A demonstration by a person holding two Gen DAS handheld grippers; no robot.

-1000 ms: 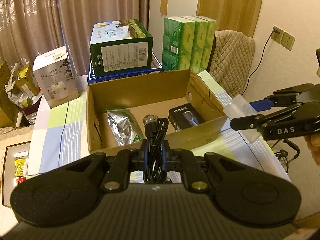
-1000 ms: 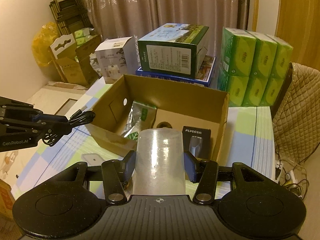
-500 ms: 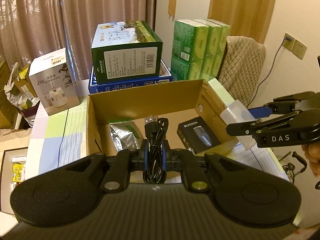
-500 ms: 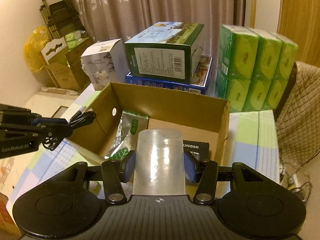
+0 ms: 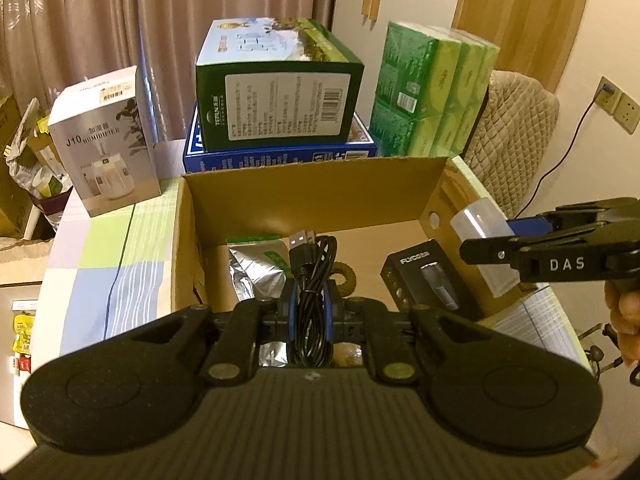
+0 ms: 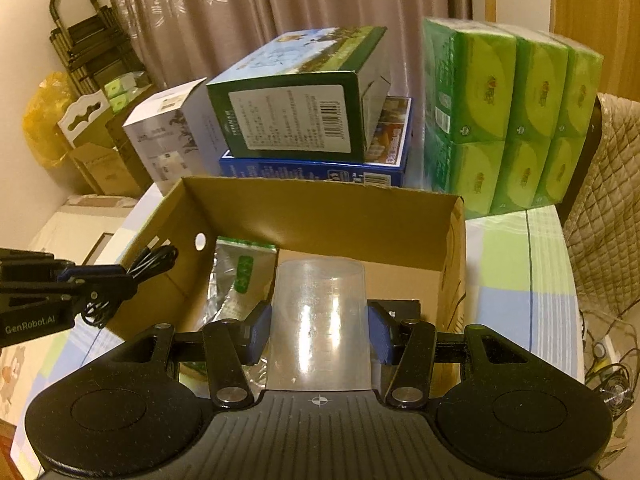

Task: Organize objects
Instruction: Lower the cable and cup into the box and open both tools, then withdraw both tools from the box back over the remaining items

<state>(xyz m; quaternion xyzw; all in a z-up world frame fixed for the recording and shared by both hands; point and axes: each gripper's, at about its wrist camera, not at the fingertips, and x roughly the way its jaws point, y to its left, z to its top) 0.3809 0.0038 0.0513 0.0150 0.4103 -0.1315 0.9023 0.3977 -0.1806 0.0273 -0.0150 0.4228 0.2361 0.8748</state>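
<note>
With the left gripper clamped on the coiled USB cable and the right gripper clamped on the clear plastic cup, each is best let go only once low inside the cardboard box, clear of the foil pouch and the black shaver box.

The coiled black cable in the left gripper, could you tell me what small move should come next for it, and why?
Probably lower the left gripper a little further into the cardboard box before releasing. Its fingers are shut on the black cable, which hangs above the box floor between the foil pouch and the black Flyco box, so that gap looks free to take it.
</note>
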